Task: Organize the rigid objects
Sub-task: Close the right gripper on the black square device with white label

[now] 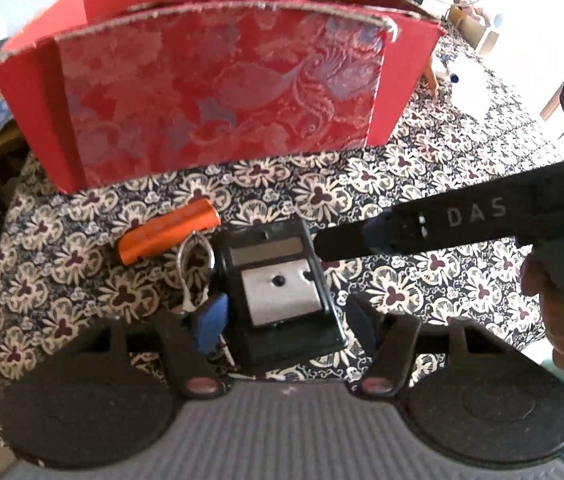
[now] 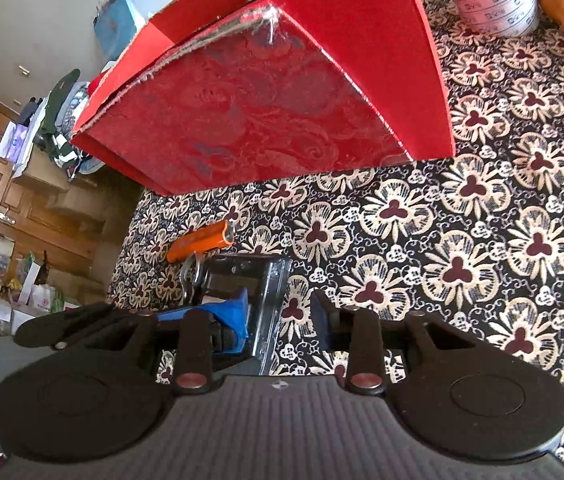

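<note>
Black boxy metal punch-like device w/ a silver plate (image 1: 282,286) lies on the floral cloth (image 1: 441,280), just at 6 o'clock of the red brocade-front cardboard box (image 1: 218,96), touching a metal key ring (image 1: 196,256) at its 9 o'clock; orange cylinder (image 1: 168,230) sits at 10 o'clock. Your left gripper (image 1: 285,320) is spread wide, pads straddling the device, not pressing yet. Lower square, centre the body between the pads, keep the ring outside, then squeeze. Your right gripper (image 2: 280,312) has a narrow gap w/ nothing in it; in its own view its tips sit at the device's 3 o'clock edge, so keep it clear. Only "DAS" reads, on the right gripper's finger in left wrist view.
</note>
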Action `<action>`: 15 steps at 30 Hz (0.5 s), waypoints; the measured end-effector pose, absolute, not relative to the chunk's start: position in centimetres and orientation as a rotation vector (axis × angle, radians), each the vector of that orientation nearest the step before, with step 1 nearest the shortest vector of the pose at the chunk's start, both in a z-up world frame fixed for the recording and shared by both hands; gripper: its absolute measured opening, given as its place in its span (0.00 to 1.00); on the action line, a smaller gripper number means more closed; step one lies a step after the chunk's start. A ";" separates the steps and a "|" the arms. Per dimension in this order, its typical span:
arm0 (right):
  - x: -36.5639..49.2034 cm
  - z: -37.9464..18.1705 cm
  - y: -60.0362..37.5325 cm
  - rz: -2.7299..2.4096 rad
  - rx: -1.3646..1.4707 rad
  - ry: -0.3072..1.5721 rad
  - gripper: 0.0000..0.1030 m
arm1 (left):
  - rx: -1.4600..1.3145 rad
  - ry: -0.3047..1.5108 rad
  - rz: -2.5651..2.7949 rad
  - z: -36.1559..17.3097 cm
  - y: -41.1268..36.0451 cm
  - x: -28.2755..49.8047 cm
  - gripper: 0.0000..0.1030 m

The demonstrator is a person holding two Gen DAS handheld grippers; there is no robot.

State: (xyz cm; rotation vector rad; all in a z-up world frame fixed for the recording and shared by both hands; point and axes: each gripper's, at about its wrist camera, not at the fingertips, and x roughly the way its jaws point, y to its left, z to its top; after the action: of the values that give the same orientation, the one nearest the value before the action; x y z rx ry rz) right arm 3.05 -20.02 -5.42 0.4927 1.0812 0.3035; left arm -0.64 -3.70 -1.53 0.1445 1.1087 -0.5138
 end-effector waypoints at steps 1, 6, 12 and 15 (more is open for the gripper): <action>3.2 -5.5 -20.0 0.309 0.496 1.085 0.17 | 0.144 1.110 -0.516 -1.7 -3.8 -0.6 0.66; 3.9 -6.0 -19.5 0.322 0.502 1.104 0.17 | 0.185 1.125 -0.524 -2.7 -4.6 0.2 0.70; 4.1 -6.0 -19.1 0.343 0.503 1.106 0.19 | 0.284 1.092 -0.543 -3.3 -6.1 0.4 0.71; 4.0 -5.9 -19.3 0.330 0.498 1.097 0.19 | 0.298 1.072 -0.542 -3.7 -6.3 0.4 0.66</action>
State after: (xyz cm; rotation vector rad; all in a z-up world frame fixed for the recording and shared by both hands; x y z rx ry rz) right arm 3.96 -19.29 -5.92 0.4976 1.0968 0.3298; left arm 0.36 -6.31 -3.72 0.2984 1.0722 -0.5416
